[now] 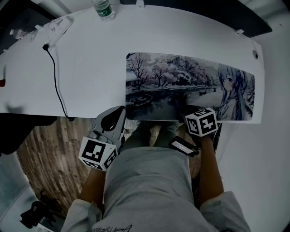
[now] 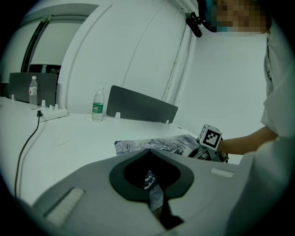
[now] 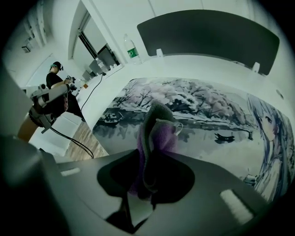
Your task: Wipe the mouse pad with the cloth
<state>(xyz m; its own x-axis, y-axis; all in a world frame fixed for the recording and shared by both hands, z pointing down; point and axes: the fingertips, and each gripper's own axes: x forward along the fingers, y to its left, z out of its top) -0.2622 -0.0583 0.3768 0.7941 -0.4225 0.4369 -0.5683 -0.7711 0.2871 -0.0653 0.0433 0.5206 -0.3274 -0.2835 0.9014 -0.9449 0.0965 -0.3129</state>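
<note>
A long mouse pad [image 1: 181, 81] printed with a grey winter landscape and an anime girl lies on the right half of the white table [image 1: 90, 68]. My right gripper [image 1: 186, 110] is at the pad's near edge and is shut on a purple and grey cloth [image 3: 156, 133]. The cloth sticks up out of the jaws above the pad [image 3: 207, 106]. My left gripper [image 1: 113, 118] hangs off the table's front edge, left of the pad, shut with nothing in it. In the left gripper view the pad [image 2: 156, 144] shows beyond that shut gripper [image 2: 151, 177].
A water bottle [image 1: 103, 9] stands at the table's far edge. A power strip [image 1: 56, 29] with a black cable [image 1: 56, 81] lies at the left. A dark divider panel [image 3: 207, 34] stands behind the pad. A person [image 3: 55, 87] stands in the background.
</note>
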